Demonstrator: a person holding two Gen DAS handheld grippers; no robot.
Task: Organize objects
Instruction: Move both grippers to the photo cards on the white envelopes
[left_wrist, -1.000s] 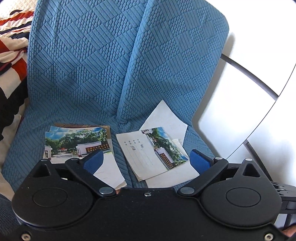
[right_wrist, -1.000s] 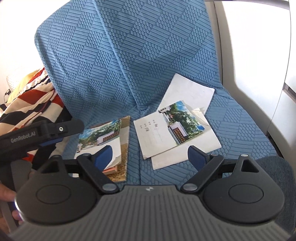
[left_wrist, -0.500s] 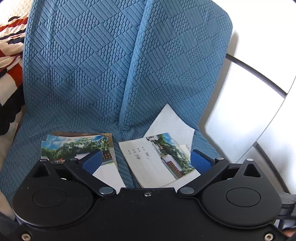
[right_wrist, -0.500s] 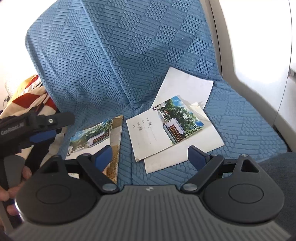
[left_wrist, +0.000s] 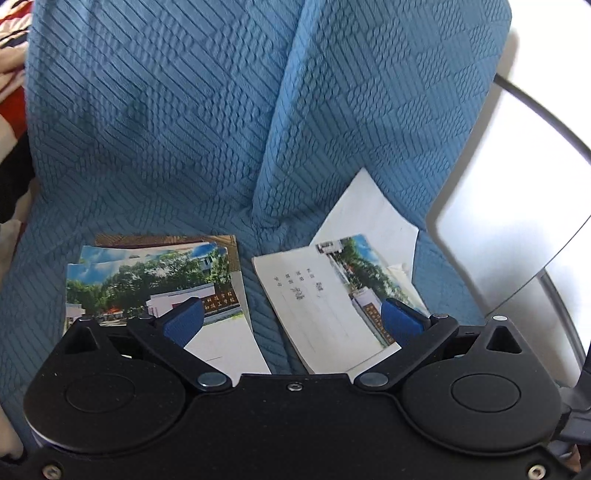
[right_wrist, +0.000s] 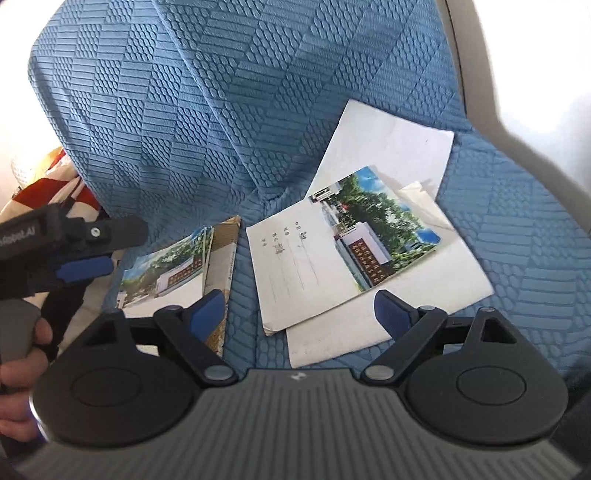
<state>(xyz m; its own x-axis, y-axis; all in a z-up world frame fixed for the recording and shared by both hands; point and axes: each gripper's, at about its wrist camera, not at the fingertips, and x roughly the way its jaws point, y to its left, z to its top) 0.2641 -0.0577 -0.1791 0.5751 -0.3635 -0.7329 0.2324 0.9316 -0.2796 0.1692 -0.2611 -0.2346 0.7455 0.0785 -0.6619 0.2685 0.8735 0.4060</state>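
Right now both hand-held grippers hover over a chair seat draped in a blue quilted cover (right_wrist: 207, 122), and each has its blue-padded fingers spread wide with nothing between them. The left hand-held gripper (left_wrist: 291, 321) hangs above the gap between two groups of papers. The right hand-held gripper (right_wrist: 299, 310) is low and just in front of the notebook's near edge.

Taking the fold in the cover, where backrest meets seat, as the landmark: to the left of the fold lies a small stack of photo-cover booklets (left_wrist: 155, 284), their covers showing trees and a white building, resting on a brown-edged book (right_wrist: 221, 266) whose border shows at the back and right. To the right of the fold lies a white notebook (right_wrist: 295, 269) with a few lines of handwriting on its pale half and the same photo on its other half. It is turned at an angle and sits on top of a larger white sheet (right_wrist: 391, 144), which runs back toward the backrest and also shows in front of the notebook. A crumpled bit of pale paper (right_wrist: 421, 199) peeks out at the notebook's far right corner.

Far left of the fold, beyond the cover's edge, striped red, white and black fabric (right_wrist: 48, 184) is visible, and in the right wrist view the left hand-held gripper appears there, with a person's hand (right_wrist: 22, 354) around its handle.
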